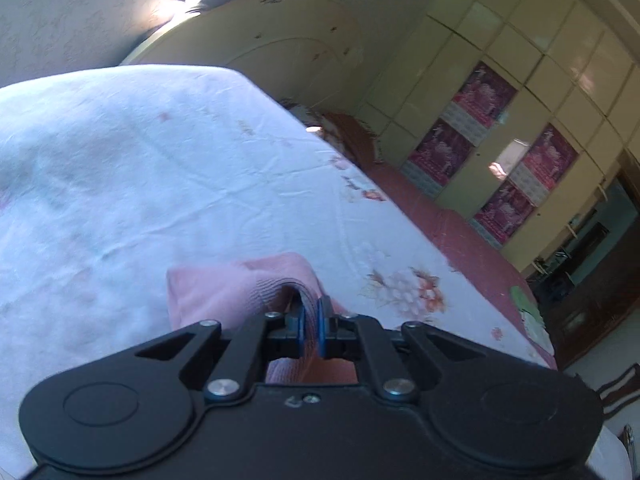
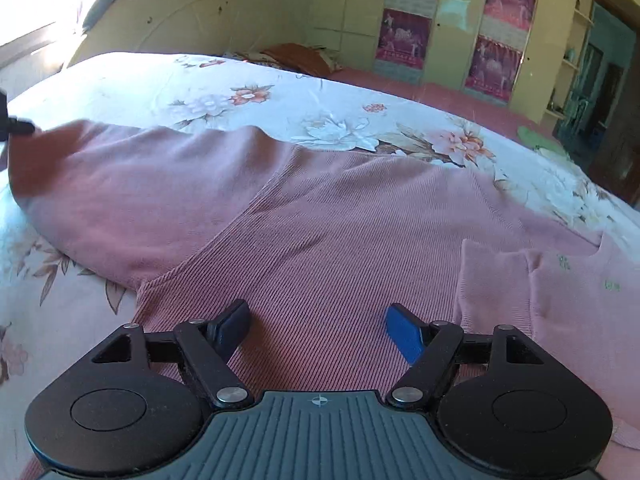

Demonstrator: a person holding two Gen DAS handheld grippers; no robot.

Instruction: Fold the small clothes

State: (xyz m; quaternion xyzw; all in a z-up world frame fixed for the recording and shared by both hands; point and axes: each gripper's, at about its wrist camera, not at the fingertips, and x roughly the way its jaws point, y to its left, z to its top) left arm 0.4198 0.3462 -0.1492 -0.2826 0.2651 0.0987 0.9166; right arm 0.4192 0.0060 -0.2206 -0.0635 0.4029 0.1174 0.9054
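Pinching a bit of cloth, the left tool is clenched tight on the ribbed edge of the pink top. Its two blue pads are pressing the fabric flat between them, and the cloth is bunching up in a little hump right at the tips. In the right wrist view that same tool is peeking in at the far left edge, holding up the sleeve end there.

The right tool is standing wide and released, with nothing between its fingers. It is hanging just over the ribbed middle of the top, not gripping it.

The pink top is lying spread out on the bed, which is wearing a white sheet with flowers. Its long way is running across the picture, from the lifted sleeve on the left to the far side on the right. So the body of the top is lying straight ahead of and under the right tool, and the sleeve belongs to the left one.

A smaller, lighter pink garment with tiny green marks is sitting on the right side, touching or overlapping the top. I think the sleeve is about to be folded in over the middle.
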